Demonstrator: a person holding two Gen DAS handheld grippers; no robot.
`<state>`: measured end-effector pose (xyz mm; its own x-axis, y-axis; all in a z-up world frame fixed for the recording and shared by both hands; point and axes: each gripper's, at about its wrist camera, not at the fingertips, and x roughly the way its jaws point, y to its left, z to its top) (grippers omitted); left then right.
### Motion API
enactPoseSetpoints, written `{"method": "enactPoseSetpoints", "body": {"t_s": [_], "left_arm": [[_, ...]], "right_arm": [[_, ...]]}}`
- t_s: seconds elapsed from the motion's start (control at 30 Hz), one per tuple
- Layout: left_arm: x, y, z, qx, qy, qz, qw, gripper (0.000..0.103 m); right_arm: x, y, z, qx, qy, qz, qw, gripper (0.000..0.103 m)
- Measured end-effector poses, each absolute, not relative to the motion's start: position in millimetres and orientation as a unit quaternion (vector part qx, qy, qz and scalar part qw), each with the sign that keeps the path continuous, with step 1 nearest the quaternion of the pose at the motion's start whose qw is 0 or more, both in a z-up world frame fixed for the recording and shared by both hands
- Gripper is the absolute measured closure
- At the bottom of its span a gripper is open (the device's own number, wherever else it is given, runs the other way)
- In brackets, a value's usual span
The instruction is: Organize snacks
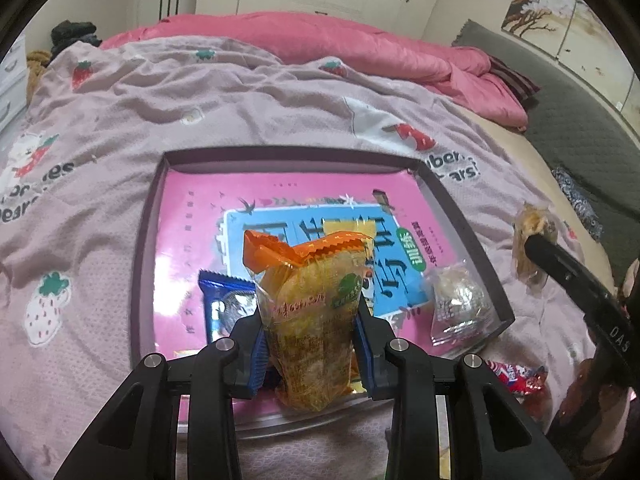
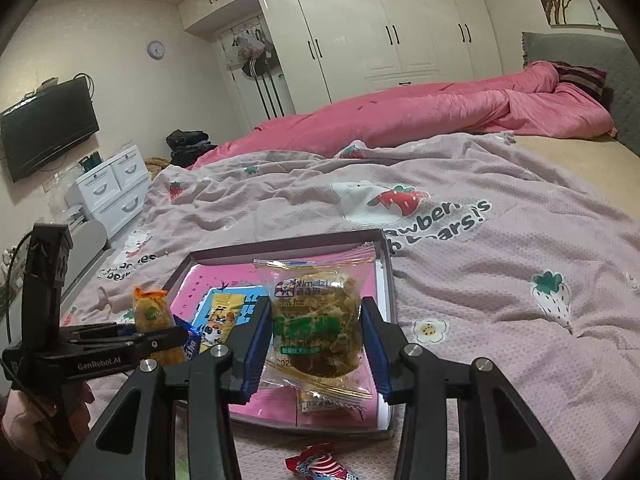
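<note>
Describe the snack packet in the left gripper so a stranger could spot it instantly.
On the strawberry-print pink blanket lies a shallow dark-rimmed box lined with a pink book. Above its near edge, the left gripper clamps a clear yellow snack packet, the only one with a crimped orange top and round green sticker.

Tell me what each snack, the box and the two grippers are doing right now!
Left gripper: shut on the orange snack bag.
Orange snack bag: held upright above the box.
Right gripper: shut on the clear cake packet.
Clear cake packet: held up, sealed.
Box: open, lying on the blanket.
Blue packet: lying inside the box.
Clear small packet: lying inside the box.
Red candy: lying on the blanket, outside the box.
</note>
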<state>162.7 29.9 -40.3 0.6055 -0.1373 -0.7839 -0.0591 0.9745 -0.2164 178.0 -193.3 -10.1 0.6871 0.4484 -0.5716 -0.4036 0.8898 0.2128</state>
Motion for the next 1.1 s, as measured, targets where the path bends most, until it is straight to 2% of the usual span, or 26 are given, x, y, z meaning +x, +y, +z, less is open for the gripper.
{"method": "enactPoseSetpoints", "body": {"t_s": [0.57,1.1], "left_arm": [[161.9,27.6,-49.7,-0.104,0.455,-0.028,0.884,0.066],[162.5,27.6,-50.4,-0.103,0.458,-0.029,0.883,0.066]], "right_arm": [[189.4,-174.5,-43.8,-0.002,0.381,0.230,0.896,0.059],[181.2,-157.0,-54.3,-0.021,0.393,0.268,0.879,0.058]]}}
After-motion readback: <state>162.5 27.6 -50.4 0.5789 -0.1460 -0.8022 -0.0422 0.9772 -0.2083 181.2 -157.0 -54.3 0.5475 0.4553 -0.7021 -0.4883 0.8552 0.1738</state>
